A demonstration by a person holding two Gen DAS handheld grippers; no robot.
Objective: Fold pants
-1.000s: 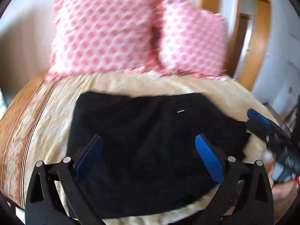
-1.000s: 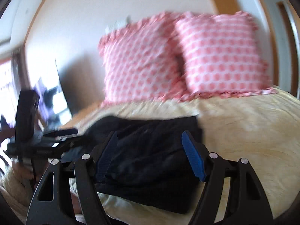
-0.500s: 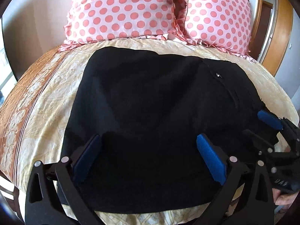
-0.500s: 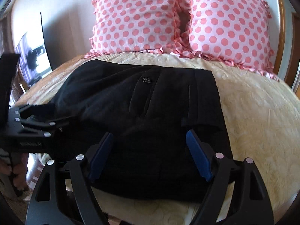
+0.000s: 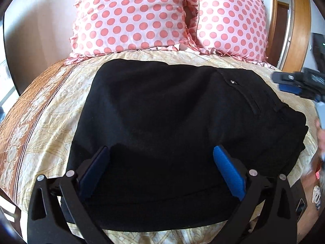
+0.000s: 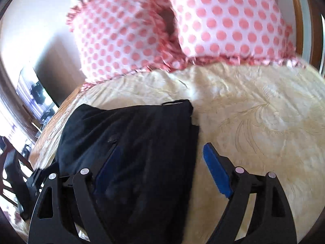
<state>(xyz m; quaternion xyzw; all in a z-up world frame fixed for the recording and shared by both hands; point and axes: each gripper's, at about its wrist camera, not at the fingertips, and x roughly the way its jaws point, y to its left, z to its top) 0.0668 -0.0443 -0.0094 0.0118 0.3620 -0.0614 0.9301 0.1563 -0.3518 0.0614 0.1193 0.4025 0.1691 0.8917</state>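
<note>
Black pants (image 5: 172,105) lie folded into a wide flat block on the cream bedspread (image 5: 50,122). My left gripper (image 5: 160,148) hovers open over their near hem, nothing between its blue pads. In the right wrist view the pants (image 6: 132,142) fill the lower left. My right gripper (image 6: 161,146) straddles their right-hand edge, one pad over the cloth and the other over the bare bedspread (image 6: 254,122). Its jaws are opening and the pads press on nothing. The right gripper (image 5: 283,82) also shows at the far right of the left wrist view.
Two pink polka-dot pillows (image 5: 130,16) (image 5: 229,24) stand against the wall at the head of the bed. A wooden door frame (image 5: 298,30) rises at the right. A brown patterned border (image 5: 22,126) runs along the bed's left side. A hand (image 5: 321,130) shows at the right edge.
The left gripper sank closer over the pants, then held still. The right gripper swung right, from over the pants' middle to their right edge, and its jaws widened.
</note>
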